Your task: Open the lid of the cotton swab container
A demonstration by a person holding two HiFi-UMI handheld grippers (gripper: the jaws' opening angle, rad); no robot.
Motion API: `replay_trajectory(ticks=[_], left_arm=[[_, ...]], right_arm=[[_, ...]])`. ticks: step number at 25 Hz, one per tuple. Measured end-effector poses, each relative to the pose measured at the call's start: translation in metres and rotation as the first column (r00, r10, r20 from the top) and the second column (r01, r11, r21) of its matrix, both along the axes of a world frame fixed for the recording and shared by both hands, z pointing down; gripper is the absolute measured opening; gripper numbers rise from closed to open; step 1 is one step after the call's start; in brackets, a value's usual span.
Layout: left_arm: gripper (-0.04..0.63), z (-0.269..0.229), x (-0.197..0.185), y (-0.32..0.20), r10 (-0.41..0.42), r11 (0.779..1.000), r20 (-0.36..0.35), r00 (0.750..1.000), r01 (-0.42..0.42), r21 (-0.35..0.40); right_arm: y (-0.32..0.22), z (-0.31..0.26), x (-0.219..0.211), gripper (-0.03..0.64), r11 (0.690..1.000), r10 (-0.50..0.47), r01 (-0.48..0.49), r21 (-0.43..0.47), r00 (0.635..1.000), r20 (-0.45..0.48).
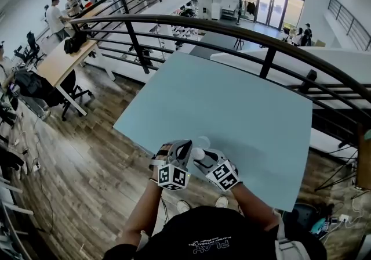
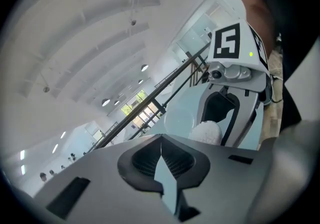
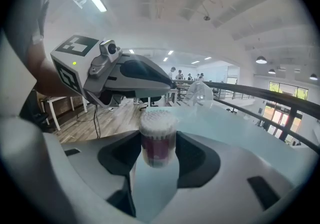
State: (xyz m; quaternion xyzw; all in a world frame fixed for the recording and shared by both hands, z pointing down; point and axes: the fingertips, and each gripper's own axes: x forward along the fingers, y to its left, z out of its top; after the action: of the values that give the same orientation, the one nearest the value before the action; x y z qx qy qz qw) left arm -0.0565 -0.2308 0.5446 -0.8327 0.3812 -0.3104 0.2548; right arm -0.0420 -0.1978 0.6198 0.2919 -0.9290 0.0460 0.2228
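- The right gripper (image 3: 158, 150) has its jaws spread wide and clamped on the cotton swab container (image 3: 158, 140), one jaw on each side of it.
- The container is a small clear tub with a dark reddish label, and it stands upright between the jaws.
- Its top is uncovered, and the white swab tips (image 3: 158, 117) are packed tight and bulge just above the rim.
- The left gripper (image 2: 161, 140) has its jaws closed, the two halves meeting along a thin seam.
- The clear lid (image 2: 179, 119) is off the container and sits right at the tips of the left jaws, tilted.
- No view shows whether the left jaws pinch the lid's rim or whether it only lies just beyond them.
- In the head view both grippers are close together over the near edge of the pale blue bench (image 1: 243, 102), tips pointing toward each other, with the container between them.
- I cannot tell whether the container's base rests on the bench or is held just above it.
- A dark metal railing (image 1: 232, 28) curves past the far side of the bench, and a wooden floor (image 1: 87, 154) lies to the left of it.
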Motion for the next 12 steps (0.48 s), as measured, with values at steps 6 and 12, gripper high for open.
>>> replay_trajectory(ticks=[6, 12], left_arm=[[0.014, 0.003, -0.013, 0.002, -0.057, 0.996, -0.149, 0.987, 0.045, -0.082], [0.014, 0.006, -0.019, 0.005, -0.111, 0.984, -0.283, 0.953, 0.066, -0.165]], right_arm=[[-0.008, -0.004, 0.009, 0.224, 0.997, 0.077, -0.077, 0.002, 0.996, 0.041], [-0.016, -0.016, 0.015, 0.225, 0.992, 0.116, -0.12, 0.03, 0.989, 0.089]])
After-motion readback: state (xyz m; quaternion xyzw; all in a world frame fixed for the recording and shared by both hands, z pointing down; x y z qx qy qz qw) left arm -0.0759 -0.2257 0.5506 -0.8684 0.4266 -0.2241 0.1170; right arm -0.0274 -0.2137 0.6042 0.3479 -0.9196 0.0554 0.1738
